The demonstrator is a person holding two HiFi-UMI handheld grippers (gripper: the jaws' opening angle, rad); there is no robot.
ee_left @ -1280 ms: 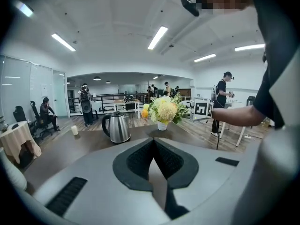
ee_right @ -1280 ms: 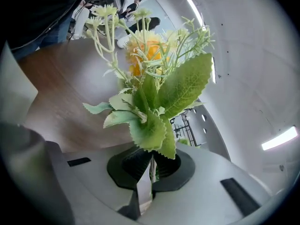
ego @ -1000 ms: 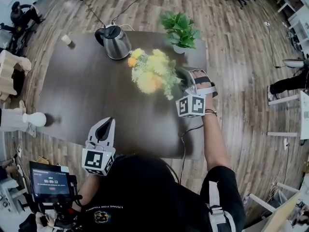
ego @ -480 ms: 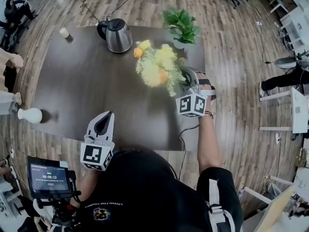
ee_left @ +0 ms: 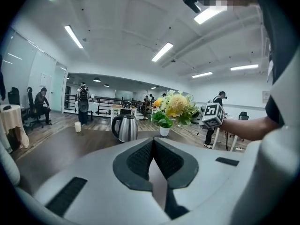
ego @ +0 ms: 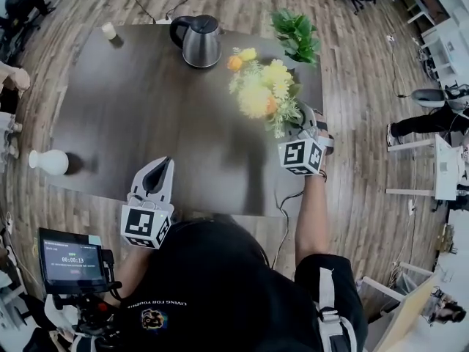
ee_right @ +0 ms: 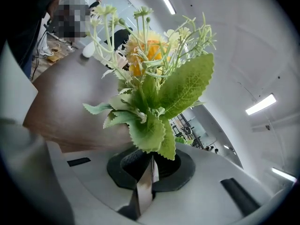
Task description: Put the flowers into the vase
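The bouquet of yellow and orange flowers [ego: 262, 94] with green leaves hangs over the right part of the dark table [ego: 146, 101]. My right gripper [ego: 297, 127] is shut on its stems. In the right gripper view the leaves and flowers [ee_right: 154, 78] rise straight out of the closed jaws, which hide the stems. The white vase [ego: 48, 161] stands at the table's left edge, far from the bouquet. My left gripper [ego: 163, 164] is shut and holds nothing, hovering over the near edge of the table. In the left gripper view, the bouquet [ee_left: 176, 107] shows ahead to the right.
A steel kettle [ego: 201, 41] and a potted green plant [ego: 297, 34] stand at the table's far side, close behind the bouquet. A small pale cup [ego: 110, 30] sits at the far left corner. A cable hangs off the near right edge. People sit around the room.
The whole view has slid, so the table and kettle sit further right and up. The bouquet and right gripper moved right with them and rose slightly. The left gripper edged forward, still shut.
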